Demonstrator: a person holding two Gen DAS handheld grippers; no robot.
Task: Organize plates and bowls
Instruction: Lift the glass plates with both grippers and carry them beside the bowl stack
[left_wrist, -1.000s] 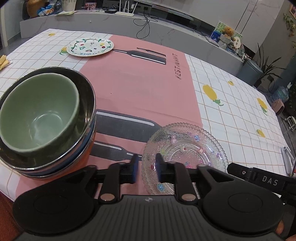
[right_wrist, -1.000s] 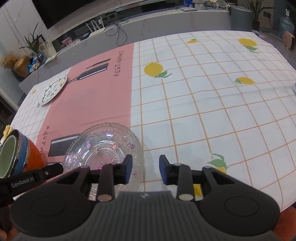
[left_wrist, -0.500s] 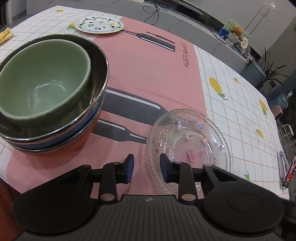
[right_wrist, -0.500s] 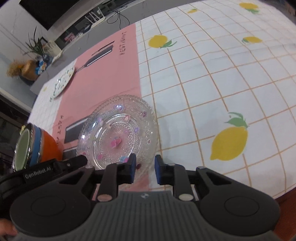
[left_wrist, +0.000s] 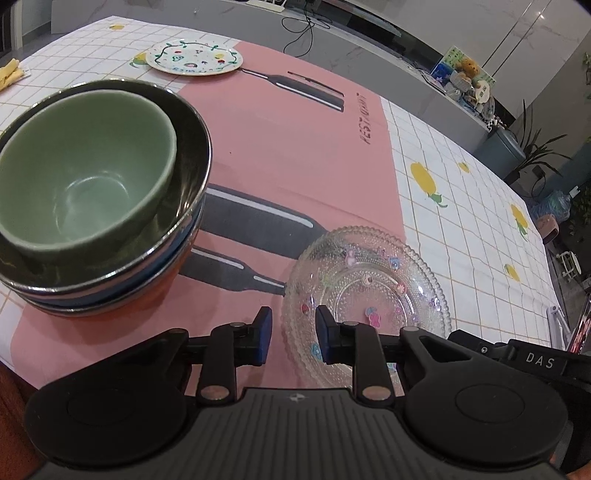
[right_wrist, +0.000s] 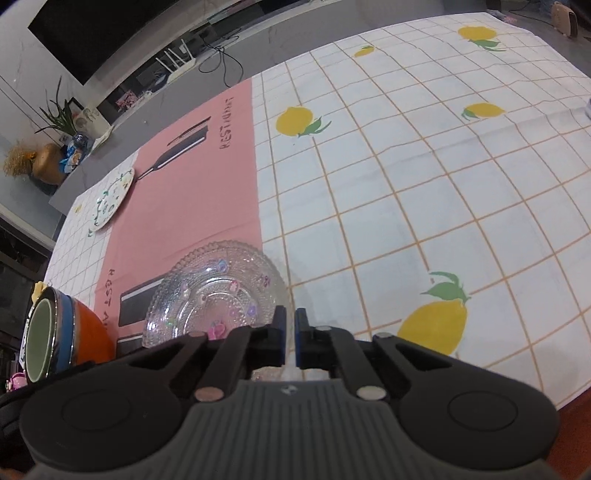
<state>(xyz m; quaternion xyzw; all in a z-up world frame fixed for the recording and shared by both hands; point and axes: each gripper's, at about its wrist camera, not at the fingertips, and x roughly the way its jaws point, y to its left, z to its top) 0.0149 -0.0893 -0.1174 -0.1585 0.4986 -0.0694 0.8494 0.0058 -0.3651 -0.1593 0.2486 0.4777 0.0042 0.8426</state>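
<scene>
Right gripper (right_wrist: 290, 332) was clamped on the glass plate's (right_wrist: 207, 291) near rim — left gripper (left_wrist: 291, 334) spread, straddling the opposite rim, not gripping.

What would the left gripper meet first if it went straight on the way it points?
Most likely the near rim of the glass plate: the left gripper is open, and the rim sits at its right finger. The bowl stack lies off to the left.
</scene>
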